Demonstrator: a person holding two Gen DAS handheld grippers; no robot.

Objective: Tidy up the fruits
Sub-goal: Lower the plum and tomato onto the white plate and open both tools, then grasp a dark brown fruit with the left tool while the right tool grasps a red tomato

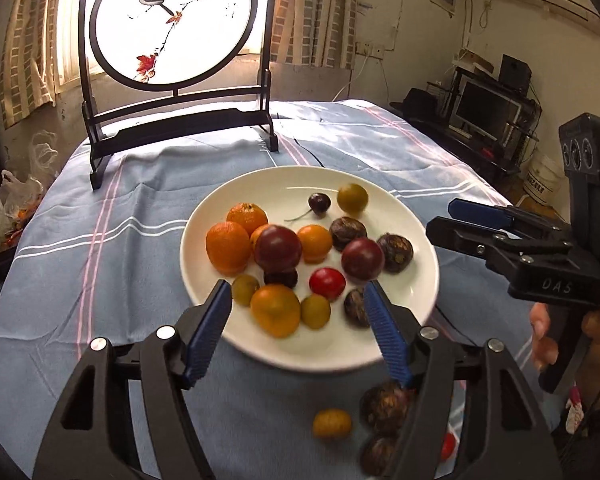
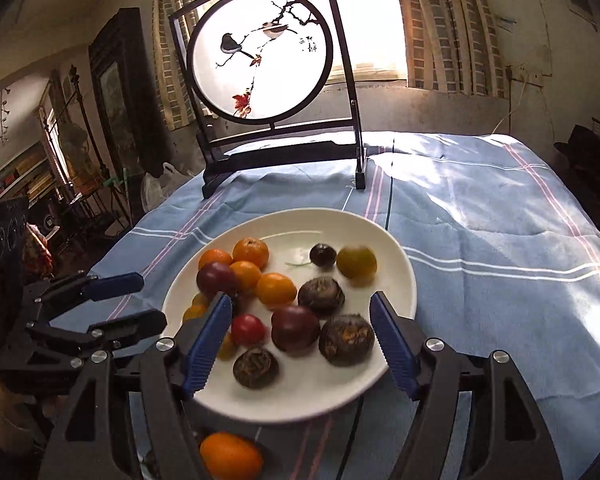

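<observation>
A white plate on the blue cloth holds mandarins, dark plums, a red tomato, brown water chestnuts, small green-yellow fruits and a cherry. My left gripper hangs open over the plate's near edge, nothing between its pads. My right gripper stands open at the plate's right side. In the right wrist view the right gripper is open above the plate, with the left gripper open on the left. Loose on the cloth lie a yellow fruit, two chestnuts and a mandarin.
A framed round bird painting on a dark stand occupies the table's far side. The striped blue tablecloth covers the table. A plastic bag sits off the left edge and a monitor far right. A hand holds the right gripper.
</observation>
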